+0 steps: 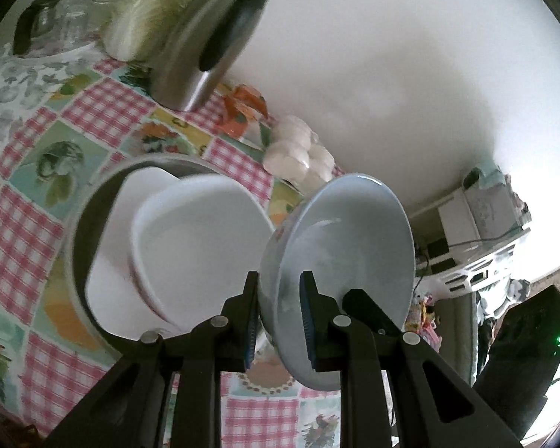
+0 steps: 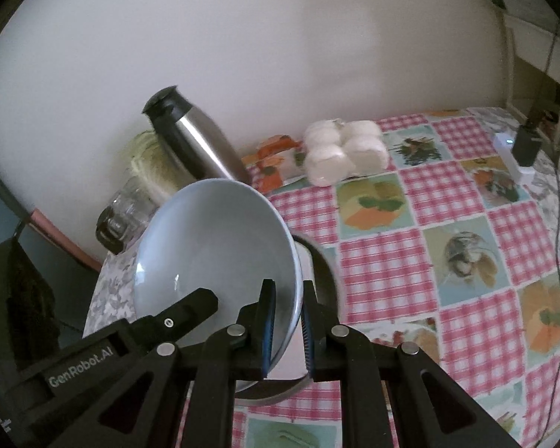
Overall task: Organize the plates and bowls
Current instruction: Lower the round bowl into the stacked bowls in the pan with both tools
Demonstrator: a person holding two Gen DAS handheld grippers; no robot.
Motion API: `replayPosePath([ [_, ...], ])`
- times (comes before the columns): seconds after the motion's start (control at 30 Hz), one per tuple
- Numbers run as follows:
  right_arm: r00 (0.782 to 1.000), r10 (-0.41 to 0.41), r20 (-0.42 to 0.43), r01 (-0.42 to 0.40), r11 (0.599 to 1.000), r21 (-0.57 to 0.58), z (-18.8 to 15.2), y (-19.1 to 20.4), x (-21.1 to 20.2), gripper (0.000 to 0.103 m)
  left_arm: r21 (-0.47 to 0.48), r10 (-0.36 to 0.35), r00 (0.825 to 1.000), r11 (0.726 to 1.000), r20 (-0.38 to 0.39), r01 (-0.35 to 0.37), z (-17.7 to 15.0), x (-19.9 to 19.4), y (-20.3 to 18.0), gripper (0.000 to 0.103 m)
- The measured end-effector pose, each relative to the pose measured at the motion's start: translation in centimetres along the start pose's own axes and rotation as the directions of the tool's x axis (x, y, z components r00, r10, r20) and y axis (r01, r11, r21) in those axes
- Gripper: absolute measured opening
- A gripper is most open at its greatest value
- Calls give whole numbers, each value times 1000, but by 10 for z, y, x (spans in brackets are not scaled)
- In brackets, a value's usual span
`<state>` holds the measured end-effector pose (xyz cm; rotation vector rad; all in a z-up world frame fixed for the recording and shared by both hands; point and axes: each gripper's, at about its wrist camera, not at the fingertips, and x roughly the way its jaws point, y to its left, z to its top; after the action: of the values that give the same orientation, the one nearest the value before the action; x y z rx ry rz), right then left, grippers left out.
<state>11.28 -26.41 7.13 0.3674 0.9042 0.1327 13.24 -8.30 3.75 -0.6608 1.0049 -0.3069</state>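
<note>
Both black two-finger grippers pinch one pale blue glazed ceramic bowl (image 2: 212, 257) by its rim: the left gripper (image 1: 280, 321) has its blue-padded fingers (image 1: 306, 313) pressed on either side of the rim's near edge, and the right gripper (image 2: 285, 328) clamps the opposite rim the same way, so the bowl hangs tilted on edge above the table. Beneath lies the table's oilcloth (image 2: 384, 261), a patchwork of pink gingham squares and fruit and vegetable pictures, running up to a plain white wall (image 2: 280, 37). Just beside the held bowl, in the left wrist view, sits a wide grey round metal basin (image 1: 82, 224) with white dishes (image 1: 201, 231) stacked leaning inside it. Farther back against the wall stands a brushed steel thermos jug with a black lid and handle (image 2: 194, 138), with a pale green head of cabbage (image 1: 149, 11) and clear glass cups (image 1: 71, 15) next to it. Near the wall lies a clear pack of white round buns (image 2: 343, 153), touching an orange printed wrapper (image 2: 276, 153). At the table's far edge in the right wrist view rests a small white power strip with a black plug (image 2: 522, 149).
</note>
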Motion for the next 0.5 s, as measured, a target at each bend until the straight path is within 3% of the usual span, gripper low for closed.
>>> replayPosePath([
  [0.5,998,31,-54,-34,998,-49,-9,35,38,15,-84,25,1000,996,9,-24,19,-9,49,20],
])
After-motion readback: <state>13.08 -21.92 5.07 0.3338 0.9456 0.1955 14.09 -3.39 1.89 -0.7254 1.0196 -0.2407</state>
